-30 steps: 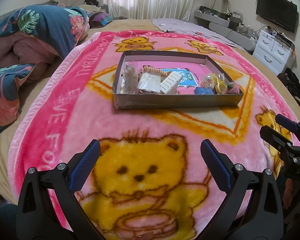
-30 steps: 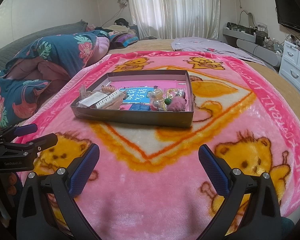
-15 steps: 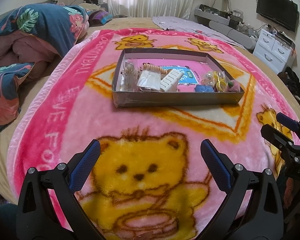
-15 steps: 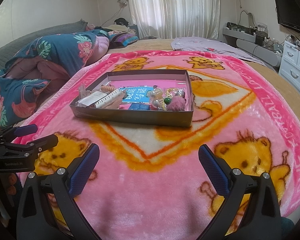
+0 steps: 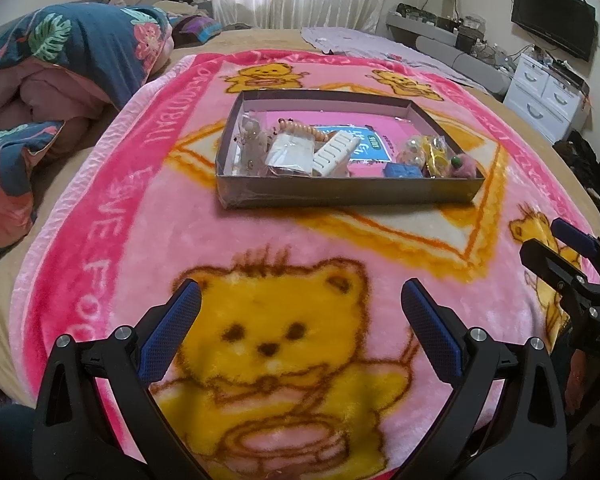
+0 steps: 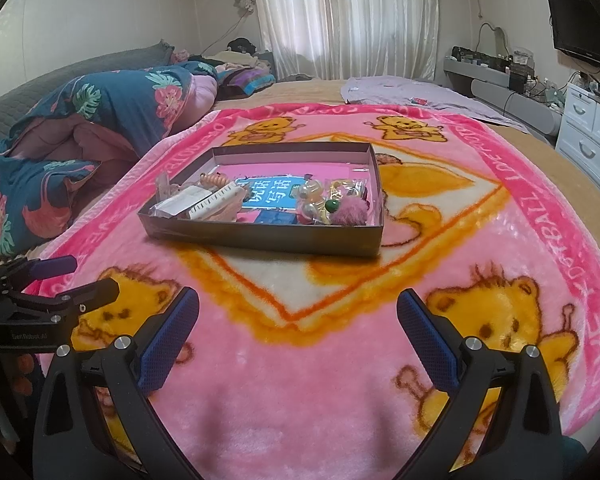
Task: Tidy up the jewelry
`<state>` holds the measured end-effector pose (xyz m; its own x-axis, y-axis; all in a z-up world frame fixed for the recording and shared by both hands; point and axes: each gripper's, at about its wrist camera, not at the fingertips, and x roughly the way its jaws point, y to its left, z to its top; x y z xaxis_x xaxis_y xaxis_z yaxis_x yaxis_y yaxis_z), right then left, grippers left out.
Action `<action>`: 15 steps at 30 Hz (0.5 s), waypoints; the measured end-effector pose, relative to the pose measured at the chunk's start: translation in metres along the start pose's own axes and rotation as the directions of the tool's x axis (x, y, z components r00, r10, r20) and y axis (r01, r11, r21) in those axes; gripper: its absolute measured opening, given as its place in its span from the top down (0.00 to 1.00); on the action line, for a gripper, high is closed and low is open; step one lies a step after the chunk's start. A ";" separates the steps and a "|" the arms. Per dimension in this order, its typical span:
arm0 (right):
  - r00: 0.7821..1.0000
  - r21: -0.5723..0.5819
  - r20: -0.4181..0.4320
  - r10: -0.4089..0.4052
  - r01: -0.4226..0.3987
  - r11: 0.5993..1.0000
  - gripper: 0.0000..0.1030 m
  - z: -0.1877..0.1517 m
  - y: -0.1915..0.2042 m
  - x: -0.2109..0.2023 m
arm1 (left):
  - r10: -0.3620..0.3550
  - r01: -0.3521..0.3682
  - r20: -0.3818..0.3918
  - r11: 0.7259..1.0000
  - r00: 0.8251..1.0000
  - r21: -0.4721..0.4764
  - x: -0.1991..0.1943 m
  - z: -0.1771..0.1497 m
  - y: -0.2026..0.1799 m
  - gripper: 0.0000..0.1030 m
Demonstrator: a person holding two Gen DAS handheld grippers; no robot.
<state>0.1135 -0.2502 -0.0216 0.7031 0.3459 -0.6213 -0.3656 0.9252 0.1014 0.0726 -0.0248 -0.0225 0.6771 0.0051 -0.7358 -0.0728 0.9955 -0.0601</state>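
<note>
A shallow grey cardboard tray (image 5: pixel 340 196) (image 6: pixel 260 236) lies on a pink bear blanket (image 5: pixel 112 216) on the bed. It holds a white comb-like clip (image 5: pixel 336 152) (image 6: pixel 212 204), a white packet (image 5: pixel 290 152), a beaded coil band (image 5: pixel 300 128), a clear bag of trinkets (image 5: pixel 252 140), a blue block (image 5: pixel 402 170), yellow and clear baubles (image 5: pixel 424 152) (image 6: pixel 320 200) and a pink pompom (image 6: pixel 350 212). My left gripper (image 5: pixel 300 336) is open and empty, well short of the tray. My right gripper (image 6: pixel 298 336) is open and empty too, also short of it.
A folded floral duvet (image 5: pixel 52 64) (image 6: pixel 100 120) lies at the left of the bed. A lilac cloth (image 6: pixel 420 92) lies at the far right. White drawers (image 5: pixel 548 96) and a TV (image 5: pixel 552 36) stand beyond the bed's right edge.
The tray sits slightly lower and nearer in the left wrist view. The right wrist view is almost unchanged. Both grippers stay open.
</note>
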 end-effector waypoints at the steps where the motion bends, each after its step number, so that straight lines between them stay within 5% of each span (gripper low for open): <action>1: 1.000 0.003 0.001 -0.001 0.001 1.000 0.04 0.001 -0.002 0.000 | -0.013 0.013 -0.003 1.000 1.000 0.000 0.000 0.000 -0.001 0.09; 9: 0.999 0.051 0.023 -0.032 0.031 0.998 0.04 0.007 -0.019 0.004 | -0.006 0.006 -0.009 0.999 1.000 -0.035 0.005 0.003 0.004 0.09; 15: 0.981 0.174 -0.027 -0.190 0.192 0.966 0.04 0.052 -0.092 0.032 | 0.159 -0.179 -0.113 0.965 0.981 -0.194 0.031 0.033 0.073 0.09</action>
<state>0.2009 -0.3159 -0.0102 0.7430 0.1595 -0.6500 -0.1124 0.9871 0.1137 0.1129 0.0515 -0.0275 0.5695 0.1527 -0.8077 -0.3336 0.9410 -0.0573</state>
